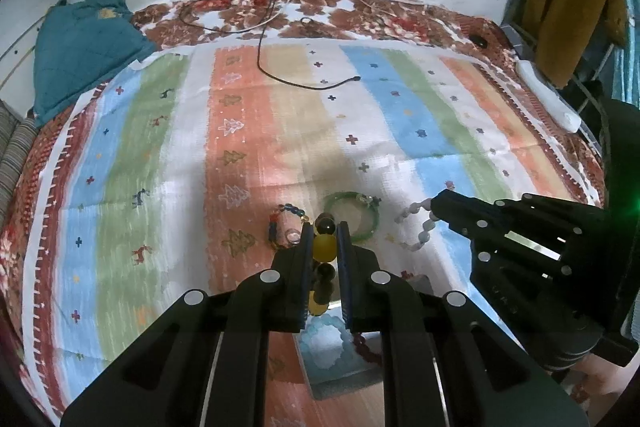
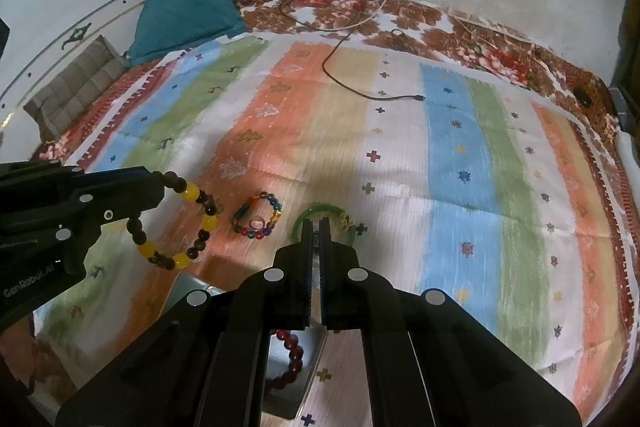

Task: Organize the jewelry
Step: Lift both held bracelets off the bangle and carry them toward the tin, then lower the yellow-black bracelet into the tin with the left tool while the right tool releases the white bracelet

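My left claw (image 2: 166, 187) is clamped on the yellow bracelet (image 2: 176, 223), which dangles off the bed so I can carry it toward the tray (image 1: 340, 375) at the near edge, judging by the red bracelet (image 2: 294, 355) already lying in it. Right of it, the mixed bracelet (image 2: 256, 215) lies on the orange stripe of the cloth (image 2: 460, 167) with a ring (image 2: 256, 224) inside its loop, both untouched. Next comes the green bangle (image 2: 304, 217), flat on the cloth. My right claw (image 1: 434, 207) is pinched almost shut on the white bracelet (image 1: 420, 227), whose free end trails on the cloth; from its own camera the fingers (image 2: 326, 235) hide the beads. Both holds look like mid-carry grips.
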Tool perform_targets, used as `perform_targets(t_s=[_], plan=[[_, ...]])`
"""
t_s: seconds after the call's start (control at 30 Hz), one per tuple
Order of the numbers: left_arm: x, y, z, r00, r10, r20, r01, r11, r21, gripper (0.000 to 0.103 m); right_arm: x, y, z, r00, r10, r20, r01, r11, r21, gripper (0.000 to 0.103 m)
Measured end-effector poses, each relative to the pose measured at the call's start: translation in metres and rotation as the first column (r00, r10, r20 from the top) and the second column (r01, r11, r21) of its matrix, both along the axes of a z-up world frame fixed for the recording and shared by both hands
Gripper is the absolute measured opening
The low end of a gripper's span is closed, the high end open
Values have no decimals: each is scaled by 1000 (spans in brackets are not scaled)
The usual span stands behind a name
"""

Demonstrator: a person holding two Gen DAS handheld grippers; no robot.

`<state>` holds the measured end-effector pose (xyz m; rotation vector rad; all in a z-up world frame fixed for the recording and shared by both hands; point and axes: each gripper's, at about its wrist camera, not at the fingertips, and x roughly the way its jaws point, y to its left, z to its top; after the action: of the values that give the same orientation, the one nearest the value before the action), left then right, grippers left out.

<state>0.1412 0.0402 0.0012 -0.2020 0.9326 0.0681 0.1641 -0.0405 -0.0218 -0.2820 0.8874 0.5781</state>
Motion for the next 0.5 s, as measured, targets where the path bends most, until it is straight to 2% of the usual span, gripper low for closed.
perform_targets(t_s=[0.5], plan=[[-32,-15,3,999,-19,27,19,1000,1,11,-32,-11,5,1000,14,19,-14,1000,7,4]])
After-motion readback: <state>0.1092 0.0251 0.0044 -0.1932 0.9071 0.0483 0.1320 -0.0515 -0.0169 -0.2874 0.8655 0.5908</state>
